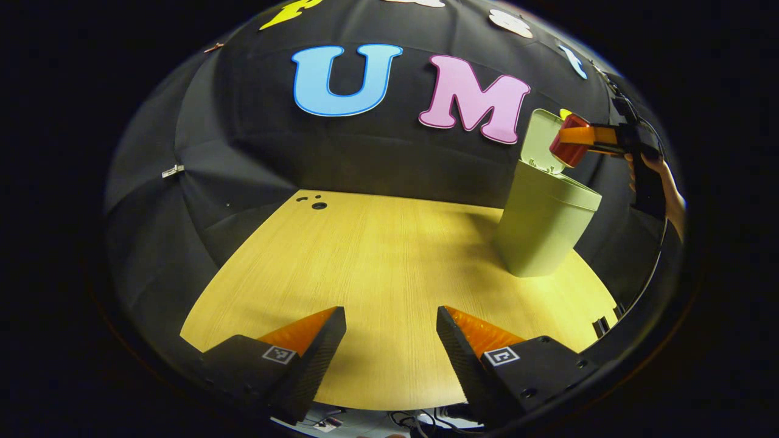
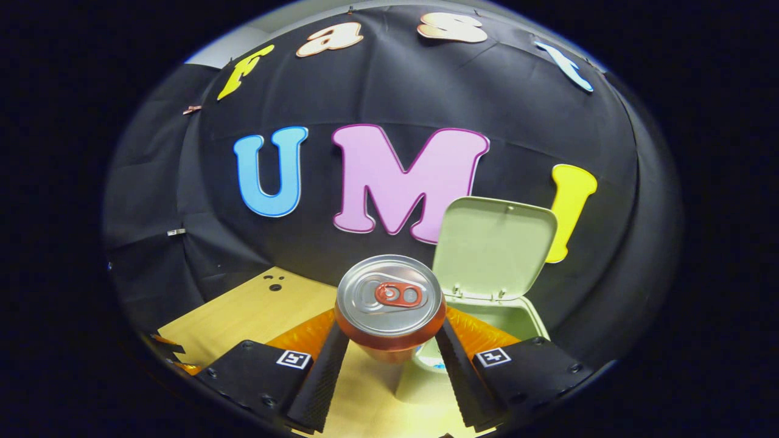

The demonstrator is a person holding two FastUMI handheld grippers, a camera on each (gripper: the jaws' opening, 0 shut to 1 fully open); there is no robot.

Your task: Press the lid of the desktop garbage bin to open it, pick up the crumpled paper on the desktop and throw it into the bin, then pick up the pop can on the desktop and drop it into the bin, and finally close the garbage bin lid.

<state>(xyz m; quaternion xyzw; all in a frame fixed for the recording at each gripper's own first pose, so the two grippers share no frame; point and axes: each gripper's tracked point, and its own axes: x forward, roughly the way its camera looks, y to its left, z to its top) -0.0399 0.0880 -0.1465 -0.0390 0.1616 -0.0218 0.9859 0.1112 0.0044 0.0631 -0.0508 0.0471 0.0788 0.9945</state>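
Observation:
The pale green bin (image 1: 543, 225) stands at the right of the wooden table (image 1: 377, 267) with its lid (image 1: 540, 141) raised upright. In the right gripper view, my right gripper (image 2: 389, 333) is shut on a red pop can (image 2: 389, 307) with a silver top, held just left of the bin's open mouth (image 2: 511, 319) and in front of the lid (image 2: 494, 246). The left gripper view shows that gripper and the can (image 1: 569, 141) above the bin, held by a hand (image 1: 660, 182). My left gripper (image 1: 391, 331) hovers open over the table's near edge with nothing between its fingers.
Small dark holes (image 1: 318, 205) mark the table's far left corner. Black cloth walls close the booth behind and at both sides. Cables (image 1: 420, 420) lie below the table's near edge.

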